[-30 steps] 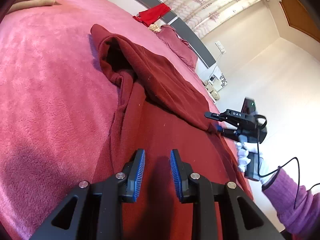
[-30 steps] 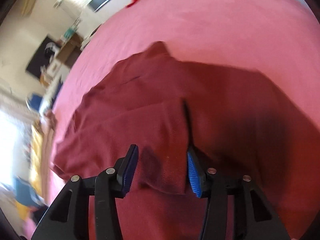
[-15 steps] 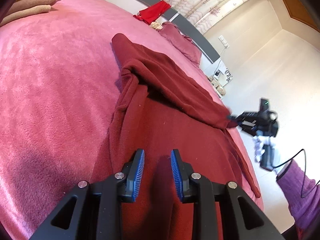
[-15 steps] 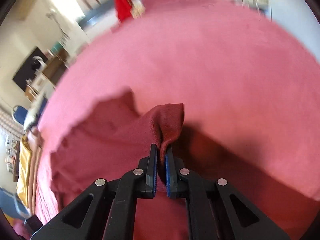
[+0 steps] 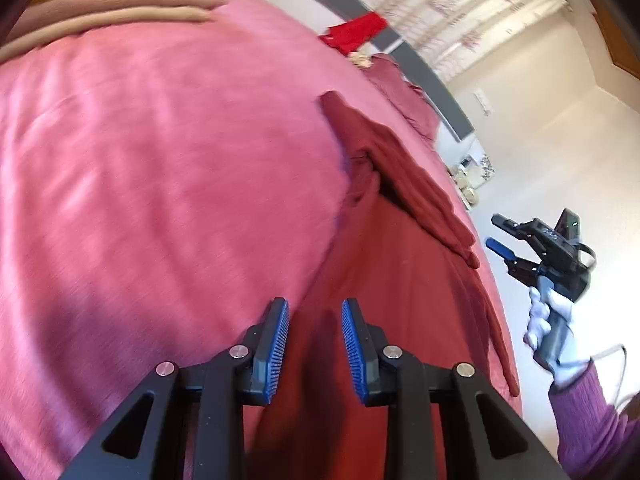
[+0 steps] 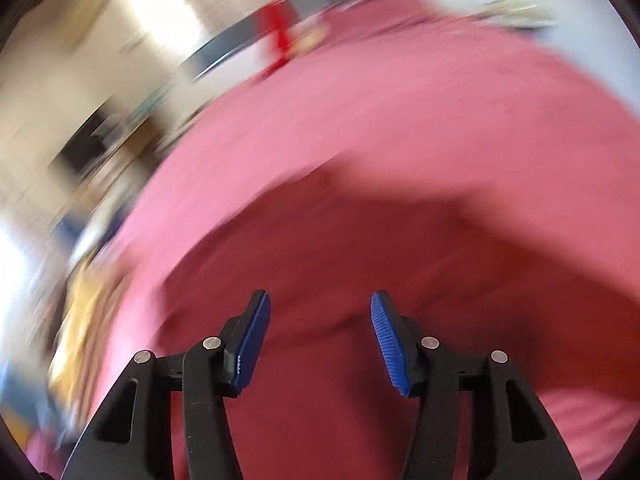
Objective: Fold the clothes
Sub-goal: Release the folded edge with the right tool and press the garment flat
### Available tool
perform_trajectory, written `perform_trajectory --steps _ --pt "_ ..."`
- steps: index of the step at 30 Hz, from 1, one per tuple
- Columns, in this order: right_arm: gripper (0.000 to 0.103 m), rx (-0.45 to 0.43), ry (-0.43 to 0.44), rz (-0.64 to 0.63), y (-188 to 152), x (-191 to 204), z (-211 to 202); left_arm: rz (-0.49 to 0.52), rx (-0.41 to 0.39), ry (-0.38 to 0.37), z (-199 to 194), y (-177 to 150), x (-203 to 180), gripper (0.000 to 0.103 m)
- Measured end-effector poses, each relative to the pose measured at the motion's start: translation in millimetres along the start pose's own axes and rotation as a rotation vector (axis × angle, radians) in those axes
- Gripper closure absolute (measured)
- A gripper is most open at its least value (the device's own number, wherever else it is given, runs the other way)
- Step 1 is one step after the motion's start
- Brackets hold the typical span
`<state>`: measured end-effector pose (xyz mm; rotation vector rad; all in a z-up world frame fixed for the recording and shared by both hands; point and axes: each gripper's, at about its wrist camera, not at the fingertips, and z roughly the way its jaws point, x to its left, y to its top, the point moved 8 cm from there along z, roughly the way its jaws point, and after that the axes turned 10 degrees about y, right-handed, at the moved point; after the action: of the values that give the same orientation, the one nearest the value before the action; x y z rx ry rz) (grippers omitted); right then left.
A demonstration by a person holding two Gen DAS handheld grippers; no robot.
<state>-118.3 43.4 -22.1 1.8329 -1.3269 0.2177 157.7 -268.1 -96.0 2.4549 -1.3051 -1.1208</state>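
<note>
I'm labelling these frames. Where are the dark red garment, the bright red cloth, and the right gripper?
dark red garment (image 5: pixel 404 184), left wrist view, folded sleeve.
bright red cloth (image 5: pixel 354 32), left wrist view, its middle.
right gripper (image 5: pixel 496 232), left wrist view, between fingertips.

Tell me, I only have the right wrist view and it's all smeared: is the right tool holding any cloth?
Observer: No. The right tool is open and empty, out past the edge of the pink fleece blanket.
Operator: Where's the sleeve lying?
Observer: The sleeve is folded diagonally across the dark red fleece garment, with its end near the blanket's edge.
Operator: And the left tool?
Observer: The left tool is open over the garment's near edge, gripping nothing.
</note>
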Motion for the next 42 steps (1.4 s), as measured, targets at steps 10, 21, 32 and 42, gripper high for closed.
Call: perform_trajectory --steps 10,21,32,42 --pt "0.049 0.319 0.132 -0.103 -112.8 96.3 103.2 -0.035 -0.061 0.018 -31.5 23.0 22.7 0.075" --pt "0.049 0.261 0.119 0.081 -165.3 32.8 31.1 0.242 -0.046 0.061 23.6 90.3 -42.4 0.074" --pt "0.048 0.265 0.199 0.138 -170.9 47.8 53.2 0.511 0.023 0.227 109.3 126.8 -96.8 0.073" --pt "0.048 0.253 0.222 0.152 -168.7 48.5 57.4 0.595 -0.218 0.555 86.6 131.8 -73.6 0.085"
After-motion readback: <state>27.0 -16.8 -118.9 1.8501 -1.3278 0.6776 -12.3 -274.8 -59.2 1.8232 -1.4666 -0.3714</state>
